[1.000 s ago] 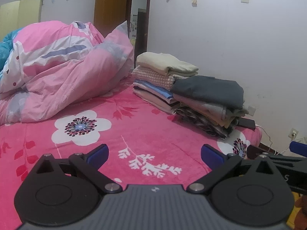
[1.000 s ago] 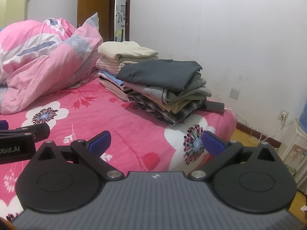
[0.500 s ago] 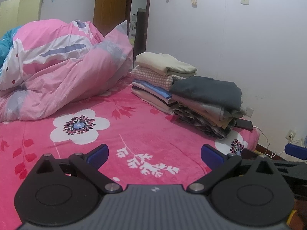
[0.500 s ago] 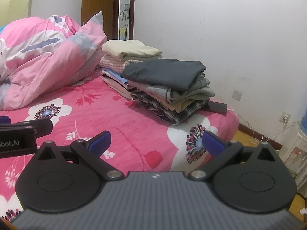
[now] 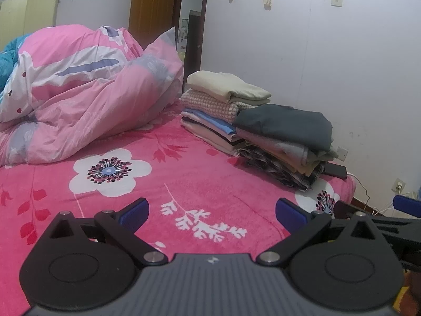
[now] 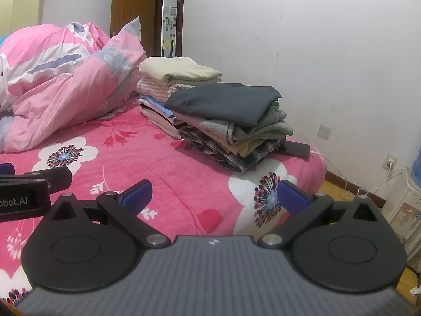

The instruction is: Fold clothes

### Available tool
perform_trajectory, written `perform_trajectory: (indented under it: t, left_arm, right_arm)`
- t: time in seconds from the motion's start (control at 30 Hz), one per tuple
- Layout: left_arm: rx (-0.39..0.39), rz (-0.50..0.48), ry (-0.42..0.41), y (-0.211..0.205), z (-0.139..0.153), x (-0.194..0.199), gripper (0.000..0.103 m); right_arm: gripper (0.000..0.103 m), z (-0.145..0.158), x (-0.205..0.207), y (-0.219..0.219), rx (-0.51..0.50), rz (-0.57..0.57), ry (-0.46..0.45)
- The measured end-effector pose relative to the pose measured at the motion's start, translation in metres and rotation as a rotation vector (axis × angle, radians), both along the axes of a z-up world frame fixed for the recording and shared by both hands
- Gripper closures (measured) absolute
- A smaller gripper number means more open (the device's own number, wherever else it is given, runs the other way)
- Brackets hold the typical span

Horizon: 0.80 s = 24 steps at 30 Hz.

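Observation:
Two piles of folded clothes sit on the pink floral bed [image 5: 184,184] by the white wall. The nearer pile [image 5: 284,142] [image 6: 231,121] has a dark grey garment on top; the farther pile [image 5: 218,102] [image 6: 171,84] is topped by a cream one. My left gripper [image 5: 211,214] hovers open over the bed's near part, nothing between its blue pads. My right gripper [image 6: 214,197] is open too, empty, near the bed's right corner. Each gripper shows at the edge of the other's view.
A bunched pink quilt [image 5: 79,105] fills the bed's left and back. A dark flat object [image 6: 296,148] lies beside the nearer pile. Wall sockets and white cables [image 6: 368,184] run along the floor at right, by a water dispenser [image 6: 410,205]. A brown door [image 5: 150,18] stands behind.
Both grippers have drifted slightly back and left over the bed, staying open. The clothes piles have not moved.

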<state>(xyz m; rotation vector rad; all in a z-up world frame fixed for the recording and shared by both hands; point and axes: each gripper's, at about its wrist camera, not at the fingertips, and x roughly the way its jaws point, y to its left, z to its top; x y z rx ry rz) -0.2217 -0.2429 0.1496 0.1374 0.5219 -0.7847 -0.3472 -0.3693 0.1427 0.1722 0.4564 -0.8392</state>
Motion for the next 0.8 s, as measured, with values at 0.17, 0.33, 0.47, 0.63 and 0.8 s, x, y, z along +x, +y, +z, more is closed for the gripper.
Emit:
perform_trajectory:
  t: [0.17, 0.33, 0.47, 0.63, 0.8]
  left_arm:
    - [0.003, -0.002, 0.001, -0.001, -0.001, 0.000, 0.000]
    - [0.006, -0.005, 0.002, -0.003, -0.002, -0.001, 0.000]
    - [0.008, -0.005, 0.003, -0.005, -0.003, -0.001, 0.000]
    - [0.010, -0.007, 0.004, -0.006, -0.003, -0.001, 0.000]
    - [0.013, -0.007, 0.006, -0.007, -0.004, 0.000, 0.000]
  right_arm:
    - [0.001, 0.001, 0.001, -0.001, -0.003, -0.003, 0.001]
    - [0.001, 0.000, 0.000, -0.003, 0.001, -0.011, 0.003]
    - [0.001, -0.001, 0.000, -0.006, 0.007, -0.020, 0.002]
    - [0.001, -0.003, -0.001, -0.009, 0.010, -0.025, 0.002]
    - [0.001, -0.004, 0.000, -0.010, 0.015, -0.026, 0.005]
